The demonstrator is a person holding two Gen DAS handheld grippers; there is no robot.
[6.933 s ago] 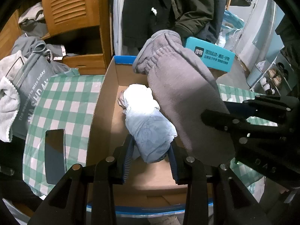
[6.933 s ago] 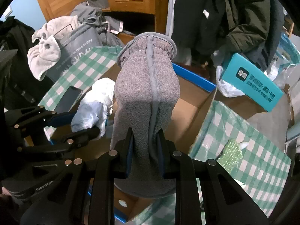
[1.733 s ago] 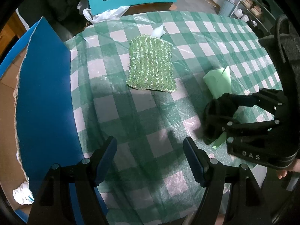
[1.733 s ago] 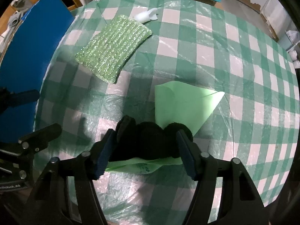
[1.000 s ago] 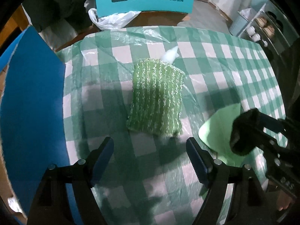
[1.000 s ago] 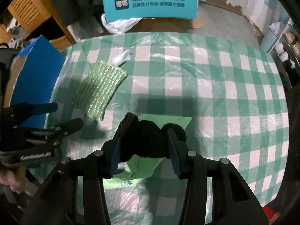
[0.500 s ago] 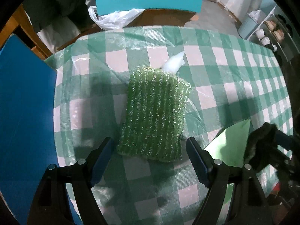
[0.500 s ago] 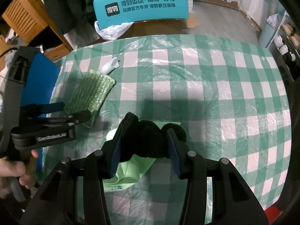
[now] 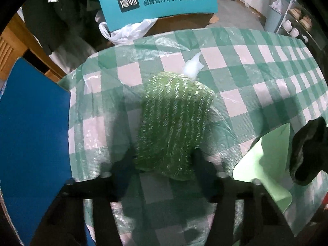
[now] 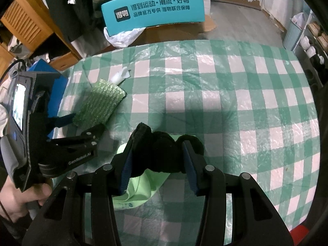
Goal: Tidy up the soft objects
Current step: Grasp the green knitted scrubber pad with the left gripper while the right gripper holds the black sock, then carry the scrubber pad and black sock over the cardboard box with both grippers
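So both grippers are loaded up at this point. The left gripper [image 9: 164, 164] has just been closing and now pinches the near end of the sparkly green knitted scrub cloth [image 9: 172, 123], which bunches up off the green-checked counter [image 10: 225, 94]. The right gripper [image 10: 156, 160] is clamped on a black fuzzy rolled-up soft thing [image 10: 162, 149], over a pale green paper sheet [image 10: 135, 194]. Neither is stowed yet. I'd guess they go in the blue-flapped cardboard box [image 9: 34, 133] on the left, so carrying and dropping remain.
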